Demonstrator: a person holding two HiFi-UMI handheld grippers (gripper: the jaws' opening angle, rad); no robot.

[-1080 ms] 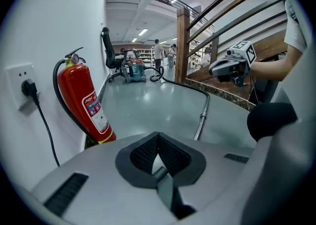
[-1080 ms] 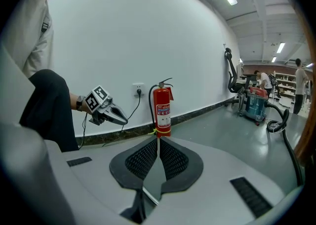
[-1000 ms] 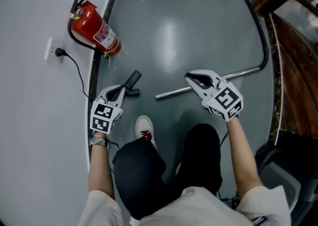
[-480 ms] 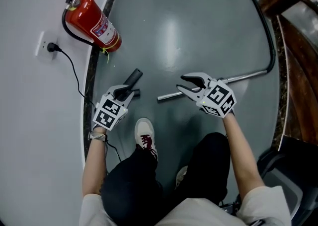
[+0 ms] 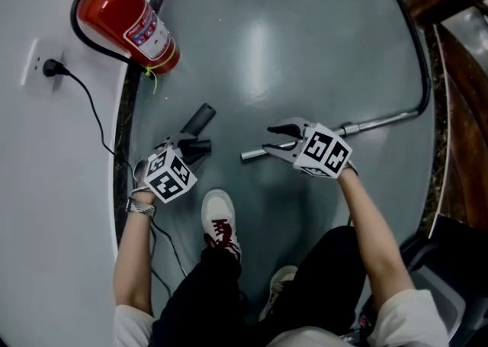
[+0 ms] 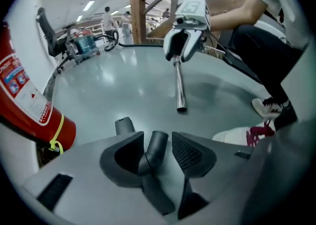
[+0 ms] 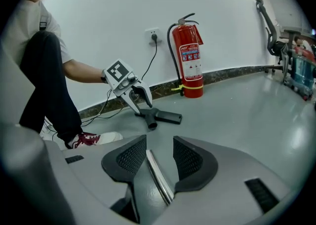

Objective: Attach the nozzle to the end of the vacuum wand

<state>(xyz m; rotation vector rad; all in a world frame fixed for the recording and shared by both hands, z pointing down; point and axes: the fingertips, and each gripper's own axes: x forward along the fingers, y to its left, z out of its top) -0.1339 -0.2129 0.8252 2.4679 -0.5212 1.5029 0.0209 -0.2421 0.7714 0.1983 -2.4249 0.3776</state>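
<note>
I could read no word or number anywhere in the views. The fire extinguisher [image 5: 110,11] carried a white label [image 5: 143,30] with rows of print, too small and blurred in every view to make out. The cubes on the left gripper [image 5: 191,146] and the right gripper [image 5: 271,142] bore black-and-white square markers — patterns only, no letters or digits.

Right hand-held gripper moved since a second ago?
Yes. The right hand-held gripper has come down over the wand, nearer its free end; its jaws have just been opening, wand between them.
</note>
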